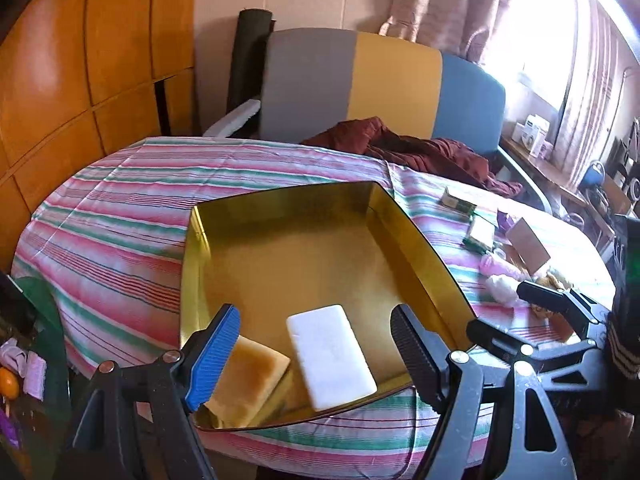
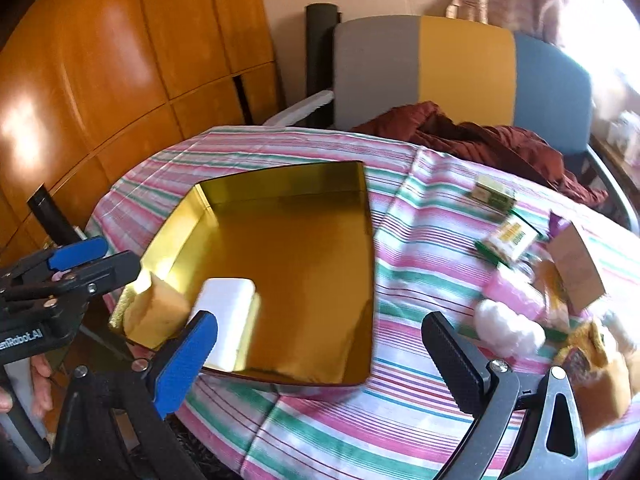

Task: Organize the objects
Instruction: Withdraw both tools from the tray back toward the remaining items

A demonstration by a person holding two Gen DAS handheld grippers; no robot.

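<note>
A gold metal tin (image 1: 420,236) (image 2: 280,184) lies open on the striped tablecloth. Inside it lie a white bar (image 1: 331,356) (image 2: 230,312) and a tan sponge-like block (image 1: 250,376) (image 2: 154,312). My left gripper (image 1: 316,356) is open and empty, hovering over the tin's near edge above these two items. My right gripper (image 2: 320,356) is open and empty, over the tin's near right corner. Loose items lie to the right of the tin: green-and-white boxes (image 2: 494,194) (image 1: 458,200), a pink packet (image 2: 510,290), a white cotton ball (image 2: 506,328), a brown card (image 2: 576,272).
The round table (image 1: 120,208) has a striped cloth. A maroon garment (image 1: 420,148) lies at its far side against a grey, yellow and blue chair (image 1: 392,84). Orange wooden cabinets (image 1: 80,60) stand at left. A cluttered shelf (image 1: 560,168) is at right.
</note>
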